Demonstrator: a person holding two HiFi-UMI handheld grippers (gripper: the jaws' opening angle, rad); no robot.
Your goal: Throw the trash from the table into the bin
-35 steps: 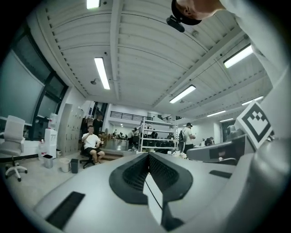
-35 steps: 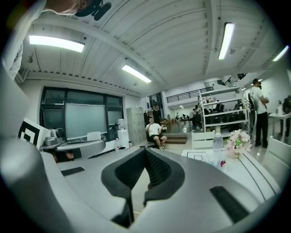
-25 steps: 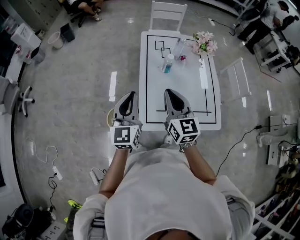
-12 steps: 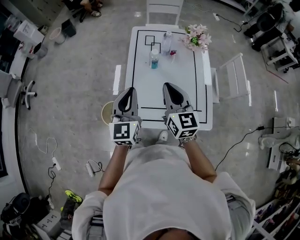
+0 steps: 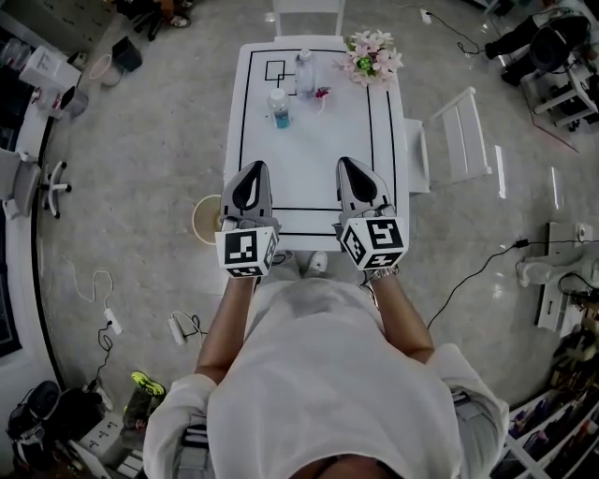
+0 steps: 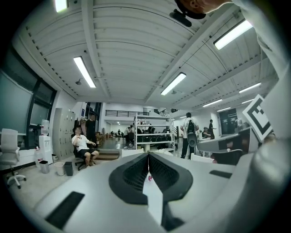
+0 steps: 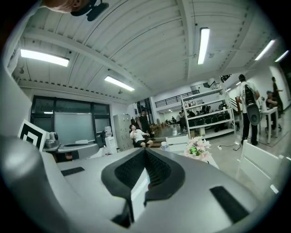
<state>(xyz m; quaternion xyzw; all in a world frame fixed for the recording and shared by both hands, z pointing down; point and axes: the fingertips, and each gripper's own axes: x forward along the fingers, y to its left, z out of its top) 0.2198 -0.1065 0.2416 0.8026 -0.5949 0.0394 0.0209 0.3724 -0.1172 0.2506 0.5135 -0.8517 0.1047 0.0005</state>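
A white table (image 5: 393,140) with black lines stands ahead of me. At its far end are a bottle of blue liquid (image 5: 278,108), a clear bottle (image 5: 304,70) and a small pink scrap (image 5: 323,93). A round bin (image 5: 205,220) sits on the floor by the table's near left corner. My left gripper (image 5: 255,168) hangs over the table's near left edge, level and shut with nothing in it (image 6: 148,154). My right gripper (image 5: 349,163) is over the near right part, also shut and empty (image 7: 145,151).
Pink flowers (image 5: 372,56) stand at the table's far right corner and also show as flowers (image 7: 198,146) in the right gripper view. A white chair (image 5: 459,138) is at the table's right, another chair (image 5: 309,9) at its far end. Cables (image 5: 487,267) lie on the floor.
The table has drawn nearer and slid left in the head view. Both grippers, earlier short of its near edge, now reach over it. Both stay shut and empty.
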